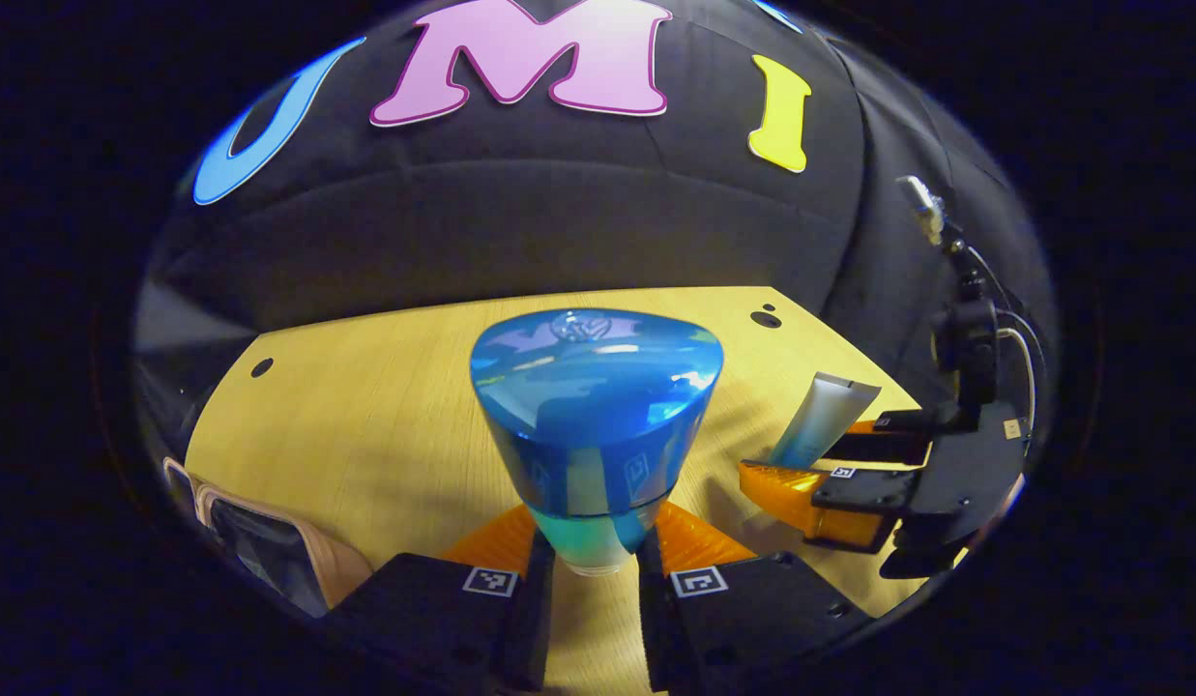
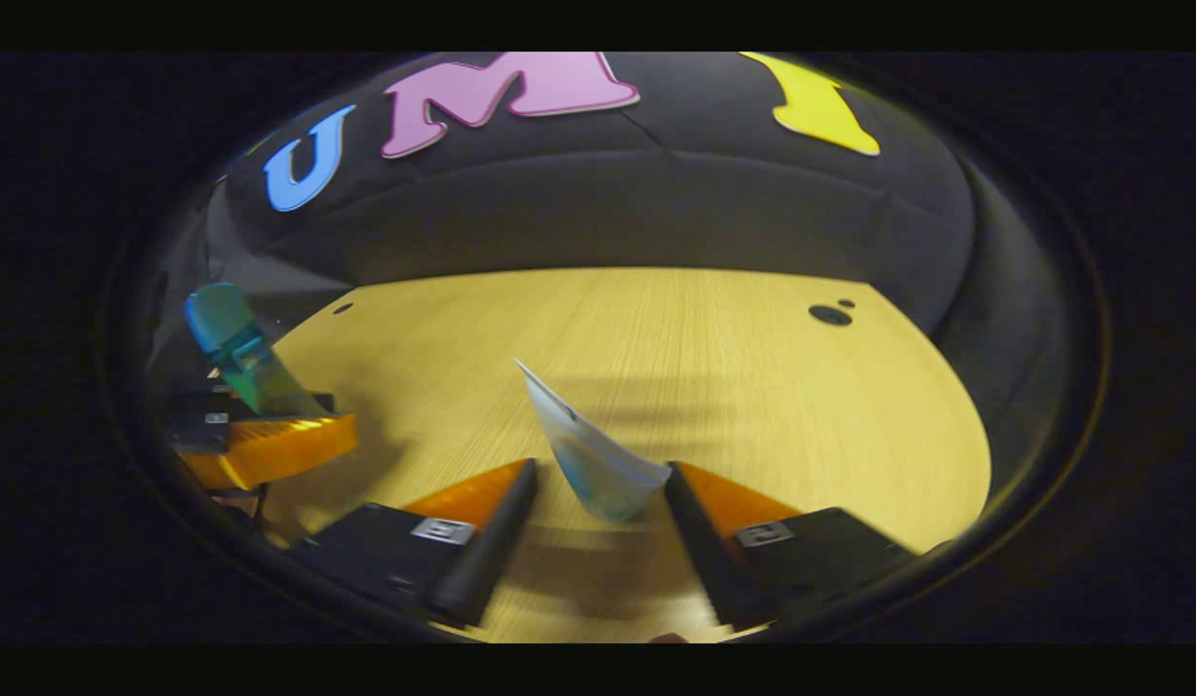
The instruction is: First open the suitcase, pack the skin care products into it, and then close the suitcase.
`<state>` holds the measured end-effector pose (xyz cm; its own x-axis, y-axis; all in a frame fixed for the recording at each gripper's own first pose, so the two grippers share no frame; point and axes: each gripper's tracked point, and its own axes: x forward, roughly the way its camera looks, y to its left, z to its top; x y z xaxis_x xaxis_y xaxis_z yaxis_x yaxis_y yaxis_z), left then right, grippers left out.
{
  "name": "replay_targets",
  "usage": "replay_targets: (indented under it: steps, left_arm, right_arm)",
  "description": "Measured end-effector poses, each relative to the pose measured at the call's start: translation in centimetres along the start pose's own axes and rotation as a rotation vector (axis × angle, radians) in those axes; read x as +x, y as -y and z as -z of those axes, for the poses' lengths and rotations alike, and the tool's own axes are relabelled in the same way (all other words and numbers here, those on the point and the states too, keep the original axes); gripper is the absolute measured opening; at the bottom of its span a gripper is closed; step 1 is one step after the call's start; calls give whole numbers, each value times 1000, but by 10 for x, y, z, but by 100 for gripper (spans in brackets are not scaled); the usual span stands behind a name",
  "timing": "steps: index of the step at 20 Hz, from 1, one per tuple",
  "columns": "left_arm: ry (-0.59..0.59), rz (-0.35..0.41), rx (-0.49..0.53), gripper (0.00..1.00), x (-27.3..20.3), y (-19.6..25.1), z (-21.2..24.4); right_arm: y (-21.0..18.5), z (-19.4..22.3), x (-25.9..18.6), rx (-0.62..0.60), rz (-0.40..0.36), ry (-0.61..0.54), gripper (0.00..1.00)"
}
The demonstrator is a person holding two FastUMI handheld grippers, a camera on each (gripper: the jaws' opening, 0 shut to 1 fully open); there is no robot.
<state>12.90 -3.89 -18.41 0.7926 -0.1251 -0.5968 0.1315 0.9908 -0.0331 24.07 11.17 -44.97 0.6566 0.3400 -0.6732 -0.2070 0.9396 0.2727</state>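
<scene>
Two skin care products are lifted off the table (image 2: 714,338), blue-capped bottle (image 1: 595,406) clamped in the left gripper (image 1: 595,570) jaws, tube (image 2: 593,459) between the right gripper (image 2: 598,522) jaws apparently pinched, so packing and closing the suitcase (image 1: 269,541) at lower left remain.

One blue bottle (image 1: 596,425), one white tube (image 2: 593,459), one suitcase (image 1: 269,541), two tongs, one table (image 2: 714,348).

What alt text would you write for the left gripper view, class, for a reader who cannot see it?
The left claw is shut on a blue bottle, held upright above a wooden table. To the right, the right claw holds a pale tube; a suitcase corner sits at lower left.
</scene>
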Motion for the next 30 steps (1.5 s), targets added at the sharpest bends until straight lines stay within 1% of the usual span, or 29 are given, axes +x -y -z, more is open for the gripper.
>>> replay_targets:
  steps: [1,2,5,7,9,11,12,13,14,15,16,17,18,20,21,22,23,25,26,27,29,30]
  left_arm:
    - [-4,-1,3,43,-5,-3,1]
    - [-7,-2,8,43,-12,-6,0]
    - [-22,-7,-4,42,-29,-16,0]
    - [-57,8,-44,42,-47,-20,6]
    - [-90,9,-53,43,-71,-30,11]
    - [-120,4,-57,43,-99,-50,15]
    - [-145,1,-67,43,-114,-62,19]
    - [-163,-9,-83,43,-128,-76,21]
    - [-191,-22,-100,43,-143,-92,26]
    - [-227,-39,-120,43,-159,-109,36]
    - [-271,-48,-140,40,-173,-126,48]
    - [-311,-51,-156,40,-180,-140,56]
    - [-357,-59,-162,43,-190,-154,68]
    - [-469,-80,-128,43,-207,-181,101]
    - [-531,-94,-96,43,-211,-194,119]
    - [-611,-114,-65,39,-217,-205,135]
    - [-680,-133,-60,43,-221,-219,155]
    - [-786,-106,-110,43,-222,-226,190]
    - [-821,-108,-134,43,-223,-228,201]
    - [-857,-100,-136,43,-222,-231,208]
    - [-909,-130,-144,43,-219,-241,226]
    - [-924,-137,-151,46,-219,-244,231]
  right_arm:
    - [2,-2,10,20,7,9,62]
    - [6,-4,9,21,21,15,47]
    - [5,-3,2,14,23,18,43]
    - [-2,-6,-10,6,11,23,43]
    - [-12,-16,-31,-6,-7,55,42]
    - [-32,-20,-57,-31,-41,77,42]
    - [-43,-22,-71,-44,-62,89,38]
    - [-54,-21,-84,-58,-86,97,42]
    - [-66,-20,-95,-71,-107,106,42]
    - [-76,-17,-106,-83,-123,111,42]
    - [-87,-14,-116,-89,-142,113,42]
    - [-99,-11,-125,-88,-162,112,42]
    - [-111,-8,-133,-83,-183,109,42]
    - [-141,3,-150,-64,-240,89,42]
    - [-153,6,-157,-56,-258,83,42]
    - [-163,9,-164,-53,-271,82,42]
    - [-172,11,-170,-54,-278,83,42]
    - [-193,21,-186,-53,-308,61,42]
    - [-201,24,-195,-60,-320,54,42]
    - [-209,27,-203,-71,-331,47,42]
    - [-222,32,-219,-102,-343,37,42]
    - [-227,35,-225,-126,-343,37,42]
